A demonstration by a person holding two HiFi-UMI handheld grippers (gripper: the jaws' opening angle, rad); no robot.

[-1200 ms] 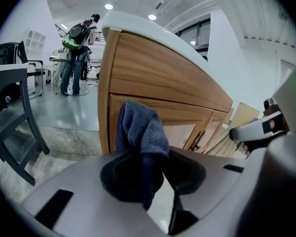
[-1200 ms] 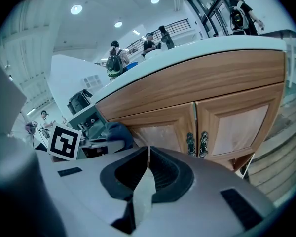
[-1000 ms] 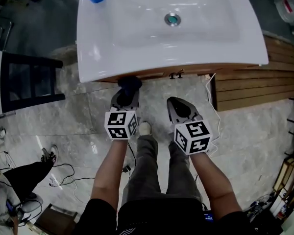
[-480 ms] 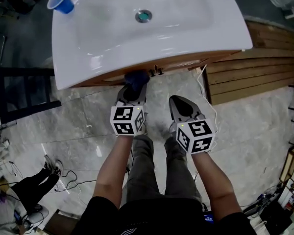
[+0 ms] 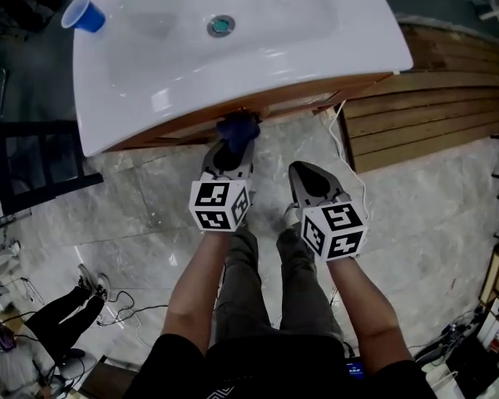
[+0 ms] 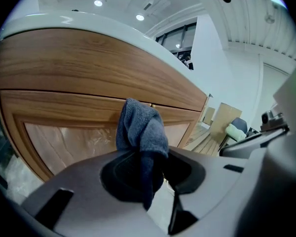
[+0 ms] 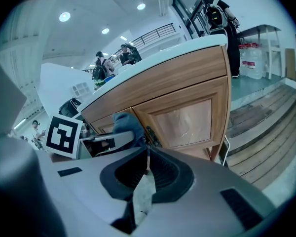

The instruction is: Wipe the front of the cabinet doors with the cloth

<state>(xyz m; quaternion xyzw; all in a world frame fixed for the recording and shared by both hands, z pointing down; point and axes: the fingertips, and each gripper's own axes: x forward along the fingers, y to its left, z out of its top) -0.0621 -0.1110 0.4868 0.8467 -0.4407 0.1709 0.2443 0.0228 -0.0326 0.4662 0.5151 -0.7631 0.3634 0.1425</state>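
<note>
The wooden cabinet (image 5: 316,98) stands under a white sink top (image 5: 233,48). My left gripper (image 5: 231,150) is shut on a dark blue cloth (image 5: 238,129), which it holds against the cabinet front near the middle seam. In the left gripper view the cloth (image 6: 140,130) sticks up from the left gripper (image 6: 147,164) right before the left door panel (image 6: 64,137). My right gripper (image 5: 303,173) hangs shut and bare a little back from the cabinet. Seen from the right gripper (image 7: 147,158), the right door (image 7: 182,120) is ahead and the cloth (image 7: 123,125) is at its left.
A blue cup (image 5: 87,15) stands on the sink top's far left corner. Wooden slats (image 5: 424,123) lie on the floor to the right, with a white cable (image 5: 349,148) hanging beside the cabinet. A black frame (image 5: 33,156) stands at left. A person's legs (image 5: 66,306) and cables are lower left.
The left gripper has slid the cloth to the right along the cabinet front, toward the door handles. The right gripper has kept its place.
</note>
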